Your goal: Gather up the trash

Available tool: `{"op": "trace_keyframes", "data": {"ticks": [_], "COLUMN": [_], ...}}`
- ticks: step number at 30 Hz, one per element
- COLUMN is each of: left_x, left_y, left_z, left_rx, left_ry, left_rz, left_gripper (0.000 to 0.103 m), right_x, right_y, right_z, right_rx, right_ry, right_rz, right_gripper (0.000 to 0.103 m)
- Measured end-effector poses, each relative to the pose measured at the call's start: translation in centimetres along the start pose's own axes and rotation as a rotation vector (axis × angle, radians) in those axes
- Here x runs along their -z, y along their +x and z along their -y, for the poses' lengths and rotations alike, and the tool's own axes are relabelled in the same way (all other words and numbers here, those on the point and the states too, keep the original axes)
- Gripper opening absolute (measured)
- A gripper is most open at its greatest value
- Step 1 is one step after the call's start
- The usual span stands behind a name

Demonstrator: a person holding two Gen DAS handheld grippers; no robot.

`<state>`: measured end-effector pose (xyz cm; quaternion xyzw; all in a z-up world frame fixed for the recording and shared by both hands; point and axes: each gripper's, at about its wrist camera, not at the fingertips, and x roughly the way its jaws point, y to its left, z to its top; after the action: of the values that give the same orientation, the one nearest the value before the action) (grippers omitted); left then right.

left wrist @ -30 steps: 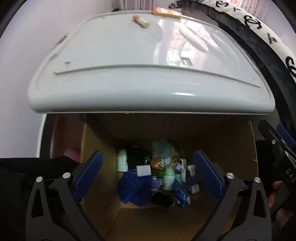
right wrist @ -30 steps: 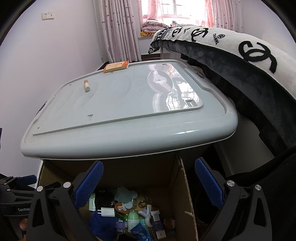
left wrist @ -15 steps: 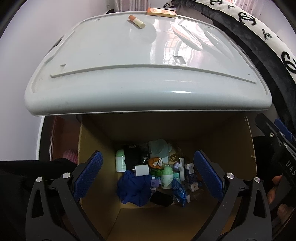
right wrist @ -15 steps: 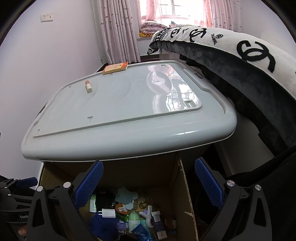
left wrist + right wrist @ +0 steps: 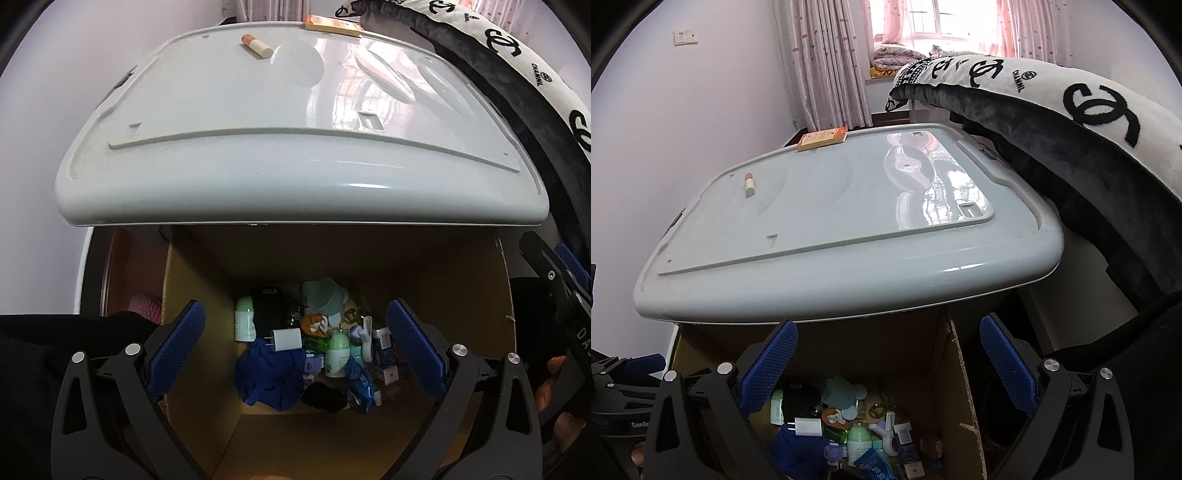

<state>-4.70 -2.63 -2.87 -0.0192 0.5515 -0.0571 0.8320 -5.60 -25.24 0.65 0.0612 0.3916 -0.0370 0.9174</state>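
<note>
A cardboard box (image 5: pixel 199 280) (image 5: pixel 956 373) stands below the front edge of a pale grey lid-like surface (image 5: pixel 258 122) (image 5: pixel 831 206). Its bottom holds several discarded items: a blue cloth (image 5: pixel 273 373), a white charger plug (image 5: pixel 286 339), small green-and-white bottles (image 5: pixel 337 350). On the grey surface lie a small lip-balm tube (image 5: pixel 256 45) (image 5: pixel 750 184) and an orange flat box (image 5: pixel 332 24) (image 5: pixel 822 137). My left gripper (image 5: pixel 295 350) hangs open above the box, holding nothing. My right gripper (image 5: pixel 888 363) is open too, over the box's right side.
A black-and-white logo blanket (image 5: pixel 1052 110) drapes over the right side of the grey surface. Curtains (image 5: pixel 827 62) and a window lie behind. A white wall (image 5: pixel 665 129) runs along the left. The other gripper (image 5: pixel 561 295) shows at the left view's right edge.
Both grippers have risen and drawn slightly back, so more of the grey surface top and its tube shows. Jaws stay open; the box contents have not moved.
</note>
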Motion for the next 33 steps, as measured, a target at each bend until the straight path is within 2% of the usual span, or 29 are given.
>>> {"op": "trace_keyframes", "data": {"ticks": [13, 33], "left_x": [0.15, 0.18], "left_y": [0.20, 0.53], "left_z": [0.79, 1.00], "left_rx": [-0.037, -0.028], "left_ry": [0.044, 0.043], "left_rz": [0.011, 0.001], "left_gripper": [0.096, 0.096], "right_x": [-0.03, 0.13], "right_y": [0.04, 0.28], "right_z": [0.03, 0.22], "right_rx": [0.000, 0.004], "right_ry": [-0.002, -0.001], "right_rz": [-0.001, -0.007], "right_gripper": [0.098, 0.098]}}
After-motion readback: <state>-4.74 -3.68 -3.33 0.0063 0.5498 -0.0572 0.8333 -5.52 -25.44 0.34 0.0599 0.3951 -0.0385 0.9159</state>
